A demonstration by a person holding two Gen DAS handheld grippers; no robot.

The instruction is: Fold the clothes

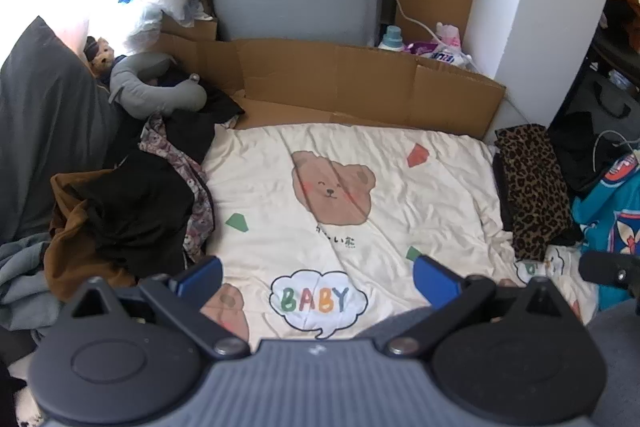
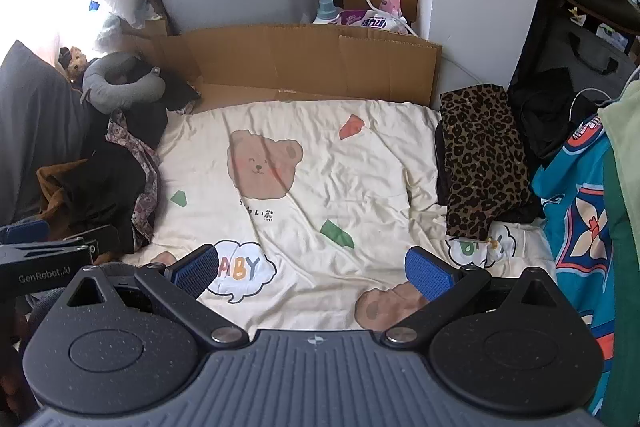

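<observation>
- The left tongs [image 1: 318, 277] are spread wide and hold nothing.
- The right tongs [image 2: 312, 269] are spread wide too, with nothing between their blue pads [image 2: 428, 277].
- Both hang over a cream blanket [image 1: 360, 163] with a bear picture [image 1: 332, 189] and a "BABY" cloud [image 1: 318, 301] on it. The blanket is bare in the middle.
- The clothes to fold sit in a messy pile of clothes [image 1: 132, 211] on the left side of the blanket. I see a black piece on top, a brown one under it, and a flowery one at the edge.
- On the right side lies a leopard-print cloth [image 2: 478, 163]. It looks flat and neat, so I think it is done already.
- Past it, at the far right, is a bright blue patterned cloth [image 2: 580, 219]. I cannot tell if it is part of the job.
- A cardboard sheet [image 1: 360, 83] stands behind the blanket, and a grey neck pillow [image 1: 156, 87] rests near the top of the pile.
- I think this is the in-between step: no piece is being folded, and a new one must be picked.
- The next move would be to reach left, pinch one piece off the pile, likely the black one on top, and pull it onto the bare middle.
- The pieces are tangled, so the tongs should grab only one layer. Then both tongs can spread it flat.
</observation>
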